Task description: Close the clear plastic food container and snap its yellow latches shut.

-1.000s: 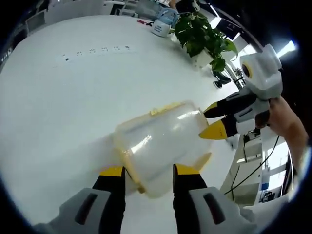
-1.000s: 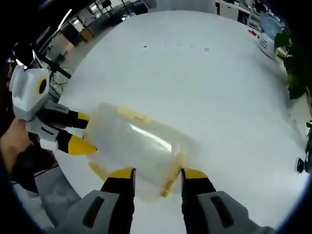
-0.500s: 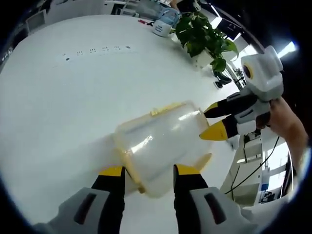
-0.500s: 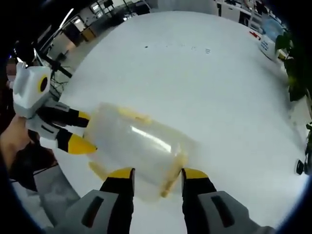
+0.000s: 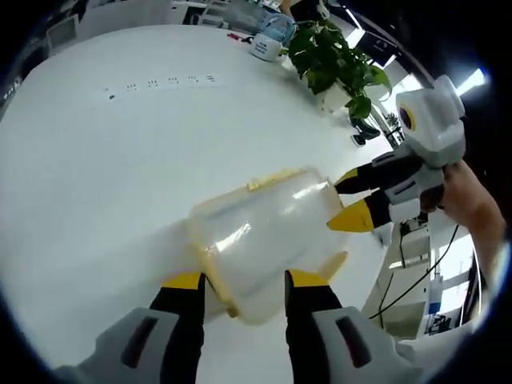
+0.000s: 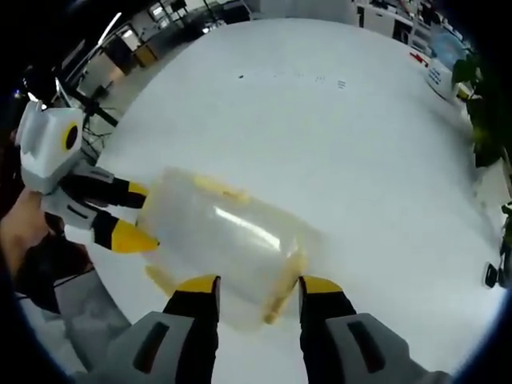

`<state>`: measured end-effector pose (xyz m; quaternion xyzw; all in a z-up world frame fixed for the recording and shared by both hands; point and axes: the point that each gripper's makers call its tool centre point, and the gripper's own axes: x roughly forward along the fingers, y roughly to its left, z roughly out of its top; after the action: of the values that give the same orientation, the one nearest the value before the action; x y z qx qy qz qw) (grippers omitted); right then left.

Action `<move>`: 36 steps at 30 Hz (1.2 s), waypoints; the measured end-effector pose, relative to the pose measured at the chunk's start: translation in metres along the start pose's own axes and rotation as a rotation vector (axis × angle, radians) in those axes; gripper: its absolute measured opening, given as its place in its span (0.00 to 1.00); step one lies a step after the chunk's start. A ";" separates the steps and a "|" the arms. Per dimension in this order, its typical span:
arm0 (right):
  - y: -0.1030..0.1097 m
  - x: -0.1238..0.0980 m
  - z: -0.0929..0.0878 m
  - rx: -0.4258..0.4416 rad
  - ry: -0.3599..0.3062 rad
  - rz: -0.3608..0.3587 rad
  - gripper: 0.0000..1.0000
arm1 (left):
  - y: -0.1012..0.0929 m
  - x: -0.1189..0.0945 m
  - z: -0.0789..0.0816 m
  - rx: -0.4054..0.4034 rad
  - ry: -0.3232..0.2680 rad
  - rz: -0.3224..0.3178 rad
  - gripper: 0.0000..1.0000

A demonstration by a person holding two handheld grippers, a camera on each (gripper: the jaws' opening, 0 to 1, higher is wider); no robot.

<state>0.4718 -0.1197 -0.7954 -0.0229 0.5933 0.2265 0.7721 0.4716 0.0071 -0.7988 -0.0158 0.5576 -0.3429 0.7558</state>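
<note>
The clear plastic container (image 5: 260, 228) lies on its side on the white table (image 5: 112, 168), lid on, with yellow latches (image 5: 272, 178) along its rim. My left gripper (image 5: 245, 282) is open, its yellow-tipped jaws standing either side of the container's near end. The right gripper (image 5: 342, 202) comes in from the right, open, its tips at the far end. In the right gripper view the same container (image 6: 224, 232) lies between my right gripper's (image 6: 258, 286) open jaws, with a yellow latch (image 6: 280, 294) between them. There the left gripper (image 6: 141, 214) touches the opposite end.
A leafy potted plant (image 5: 332, 60) and a blue-and-white cup (image 5: 268, 40) stand at the table's far edge. A person's hand (image 5: 472, 200) holds the right gripper. The table edge runs just beyond the container (image 6: 96, 288), with office floor and furniture past it.
</note>
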 end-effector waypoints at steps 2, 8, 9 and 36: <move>0.000 0.000 0.000 0.000 0.000 0.000 0.39 | 0.000 0.000 0.000 0.004 -0.001 -0.001 0.40; 0.001 0.000 0.001 -0.022 0.006 -0.001 0.40 | 0.000 -0.001 0.002 0.042 -0.005 0.003 0.42; 0.001 0.000 0.000 -0.034 0.009 0.002 0.41 | -0.001 -0.001 0.002 0.044 -0.004 0.002 0.42; 0.010 -0.018 0.013 -0.250 0.011 -0.006 0.39 | -0.013 -0.017 0.023 0.297 -0.015 0.037 0.50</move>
<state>0.4758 -0.1123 -0.7724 -0.1220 0.5645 0.2961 0.7608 0.4818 -0.0021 -0.7706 0.1041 0.4952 -0.4075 0.7602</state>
